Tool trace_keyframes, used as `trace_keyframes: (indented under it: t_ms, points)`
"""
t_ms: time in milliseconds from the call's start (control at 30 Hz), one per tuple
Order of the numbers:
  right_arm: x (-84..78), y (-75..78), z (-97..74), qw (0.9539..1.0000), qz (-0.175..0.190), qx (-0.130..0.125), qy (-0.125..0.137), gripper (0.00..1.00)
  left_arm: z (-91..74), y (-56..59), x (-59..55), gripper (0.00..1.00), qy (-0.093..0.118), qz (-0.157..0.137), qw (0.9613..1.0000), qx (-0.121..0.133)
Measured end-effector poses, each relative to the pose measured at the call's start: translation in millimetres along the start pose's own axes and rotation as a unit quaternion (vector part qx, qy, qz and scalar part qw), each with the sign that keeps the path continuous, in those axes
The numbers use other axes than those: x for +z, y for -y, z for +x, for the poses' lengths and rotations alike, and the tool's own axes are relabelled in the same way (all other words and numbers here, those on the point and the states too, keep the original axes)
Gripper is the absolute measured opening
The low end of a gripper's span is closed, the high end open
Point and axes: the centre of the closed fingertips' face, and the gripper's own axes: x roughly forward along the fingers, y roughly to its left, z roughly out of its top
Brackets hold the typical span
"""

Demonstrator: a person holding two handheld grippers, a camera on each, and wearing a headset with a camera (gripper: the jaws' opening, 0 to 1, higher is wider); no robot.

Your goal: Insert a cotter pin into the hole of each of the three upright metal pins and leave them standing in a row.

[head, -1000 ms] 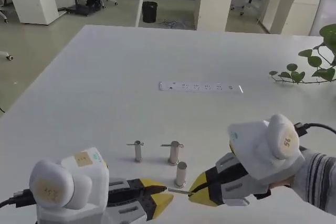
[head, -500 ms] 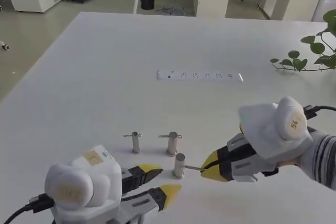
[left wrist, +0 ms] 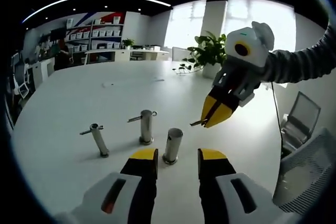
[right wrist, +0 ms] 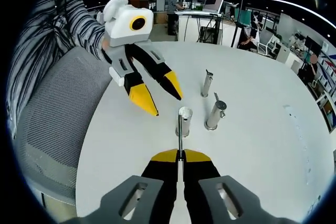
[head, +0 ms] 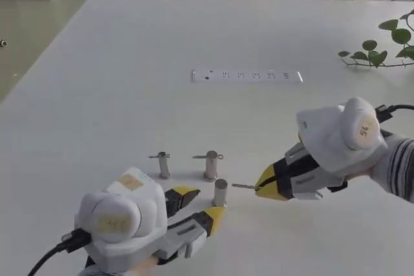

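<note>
**A:** Where is the cotter pin (head: 244,186)?

**B:** In my right gripper (head: 264,187). Its fingers (right wrist: 197,157) are pressed together on one end of it. The rest sticks out level toward the bare metal pin (head: 220,192).

**A:** Is it in the hole?

**B:** No. The tip is just beside the top of that pin, on its right. The left gripper view shows a small gap between them.

**A:** And the bare metal pin itself?

**B:** It stands upright on the white counter (head: 116,95), close to me, between my two grippers.

**A:** The other two?

**B:** The middle pin (head: 211,165) stands just behind the bare one. The left pin (head: 163,164) is near it, further to the left. Both are upright, and each has its own cotter pin through the top. Those two stand side by side, and the bare one sits in front of them, out of line.

**A:** What about your other hand?

**B:** My left gripper (head: 202,202) is low on the left of the bare metal pin. Its fingers (head: 184,192) are spread apart and hold nothing. In the left gripper view, the foot of the pin stands just beyond the gap between them.

**A:** Anything else on the counter?

**B:** A power strip (head: 246,75) lies flat, well beyond the pins. A leafy plant (head: 381,46) reaches in at the far right edge.
</note>
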Motion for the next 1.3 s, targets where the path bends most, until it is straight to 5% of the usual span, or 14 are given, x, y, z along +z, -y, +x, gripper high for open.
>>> trace_keyframes:
  t_ms: [467,1100,1300]
  points:
    - [-4.9,7.8,14.4,0.9999,-0.010,0.012,0.002,0.00,28.4,-5.0,-11.2,0.22,-0.029,-0.006,0.9993,0.022]
    - [-5.8,8.4,23.0,0.9997,-0.018,0.017,0.001,0.00,43.4,-10.0,-13.3,0.12,-0.027,-0.029,0.9989,0.026]
    - [-4.2,8.1,21.5,0.9993,-0.030,0.021,-0.005,0.00,42.8,-8.7,-13.7,0.11,-0.027,0.002,0.9995,0.018]
